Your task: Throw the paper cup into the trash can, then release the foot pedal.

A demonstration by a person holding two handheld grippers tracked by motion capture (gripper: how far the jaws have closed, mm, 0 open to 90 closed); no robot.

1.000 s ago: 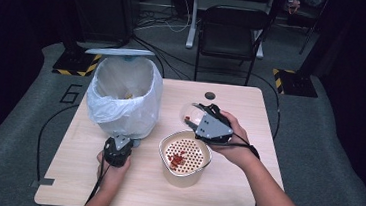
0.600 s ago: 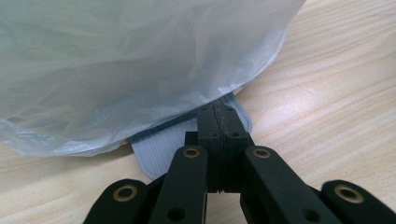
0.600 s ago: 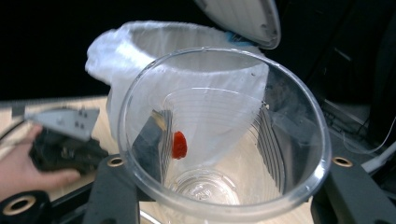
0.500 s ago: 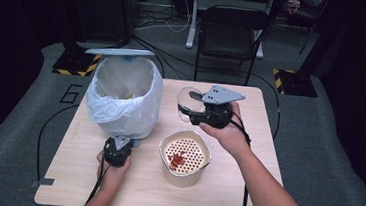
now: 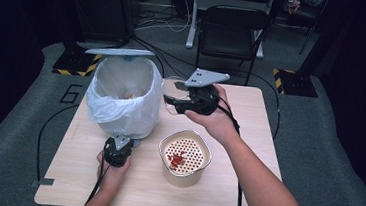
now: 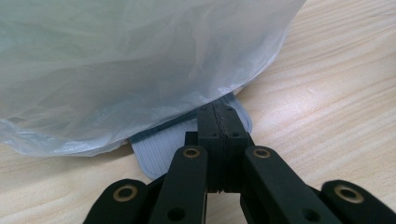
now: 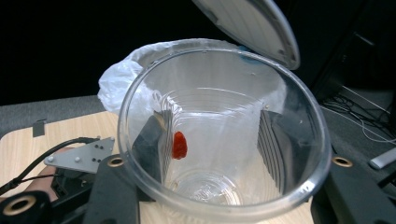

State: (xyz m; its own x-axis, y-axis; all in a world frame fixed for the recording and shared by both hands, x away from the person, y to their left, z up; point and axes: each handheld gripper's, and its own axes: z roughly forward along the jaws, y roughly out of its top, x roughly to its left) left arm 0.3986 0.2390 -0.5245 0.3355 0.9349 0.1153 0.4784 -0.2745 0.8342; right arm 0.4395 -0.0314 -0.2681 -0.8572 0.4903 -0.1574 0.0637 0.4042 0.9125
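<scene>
My right gripper (image 5: 173, 101) is shut on a clear plastic cup (image 5: 171, 93) and holds it in the air, tipped on its side, just right of the bin's rim. In the right gripper view the cup (image 7: 219, 93) opens toward the camera, with one red piece (image 7: 179, 144) stuck to its inner wall. A pedal bin (image 5: 121, 100) lined with a white bag stands at the table's left with its lid (image 5: 120, 52) up. My left gripper (image 5: 117, 150) is shut, and its closed tips (image 6: 218, 116) rest on the bin's grey ribbed pedal (image 6: 161, 147).
A cream bowl with a perforated strainer insert (image 5: 185, 157) holding red bits stands on the wooden table (image 5: 248, 139) below the right hand. Cables trail off the table's left and right edges. A black folding chair (image 5: 230, 29) stands behind the table.
The right hand has lifted the cup up from beside the strainer bowl and carried it left toward the bin, tipping it level. The left gripper has stayed on the pedal.
</scene>
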